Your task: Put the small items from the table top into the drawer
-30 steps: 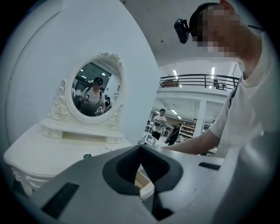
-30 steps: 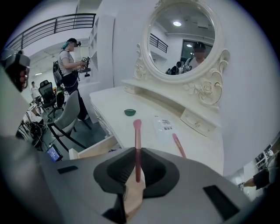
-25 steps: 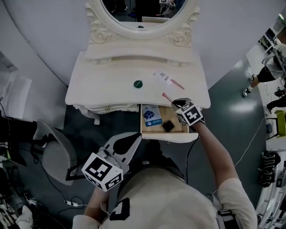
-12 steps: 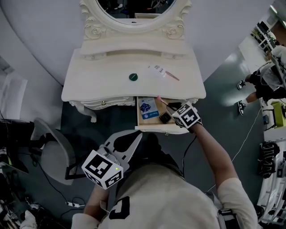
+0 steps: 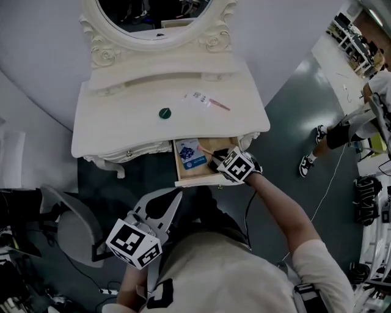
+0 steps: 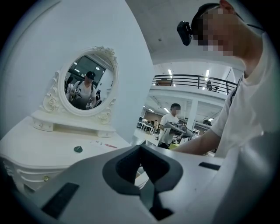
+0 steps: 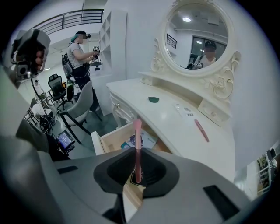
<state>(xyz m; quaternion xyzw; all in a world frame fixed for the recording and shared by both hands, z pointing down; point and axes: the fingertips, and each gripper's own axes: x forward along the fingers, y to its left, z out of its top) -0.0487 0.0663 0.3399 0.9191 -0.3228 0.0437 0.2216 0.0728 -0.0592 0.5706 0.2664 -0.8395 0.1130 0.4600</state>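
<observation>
My right gripper is shut on a thin pink stick and holds it over the open wooden drawer of the white dressing table. In the right gripper view the pink stick juts up from between the jaws, above the drawer. A blue packet lies in the drawer. On the top rest a green round item, a pink pen and a white strip packet. My left gripper hangs shut and empty, low in front of the table.
An oval mirror stands at the table's back. A grey chair sits on the left, with cables on the floor near it. A person's legs show at the right on the grey floor.
My right gripper has carried the pink stick from the table's front edge down over the open drawer. The left gripper has stayed put.
</observation>
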